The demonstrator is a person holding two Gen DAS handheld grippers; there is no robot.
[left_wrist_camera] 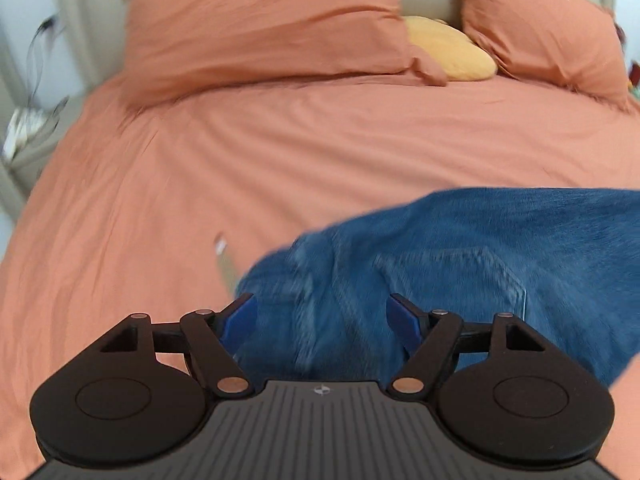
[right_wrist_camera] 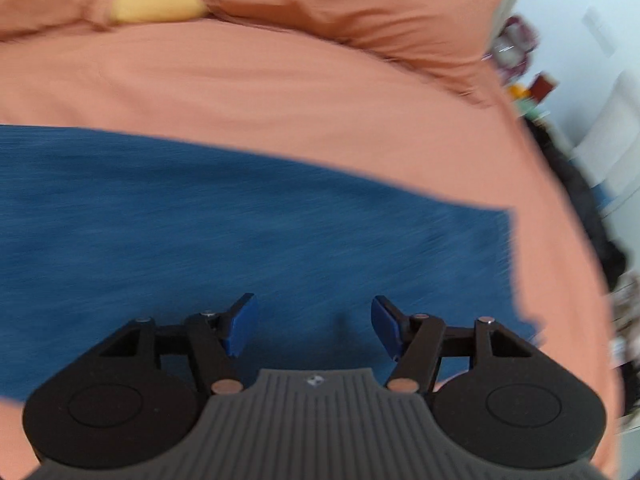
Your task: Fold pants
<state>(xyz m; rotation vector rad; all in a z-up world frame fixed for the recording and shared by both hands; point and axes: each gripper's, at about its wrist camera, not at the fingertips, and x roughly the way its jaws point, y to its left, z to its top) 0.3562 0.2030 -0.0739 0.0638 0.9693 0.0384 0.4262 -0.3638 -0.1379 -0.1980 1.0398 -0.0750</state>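
Observation:
Blue denim pants (left_wrist_camera: 460,264) lie flat on an orange bed cover (left_wrist_camera: 200,168). The left wrist view shows the waist end with a back pocket and a paper tag at its left edge. My left gripper (left_wrist_camera: 322,320) is open and empty just above the waist end. The right wrist view shows the leg part of the pants (right_wrist_camera: 240,220) stretching left to right, with the hem at the right. My right gripper (right_wrist_camera: 314,322) is open and empty above the legs. Both views are motion-blurred.
Two orange pillows (left_wrist_camera: 264,28) and a yellow cushion (left_wrist_camera: 448,48) lie at the head of the bed. A bedside stand (left_wrist_camera: 28,128) is at the left. The bed's right edge (right_wrist_camera: 560,200) borders cluttered items and dark cloth on the floor.

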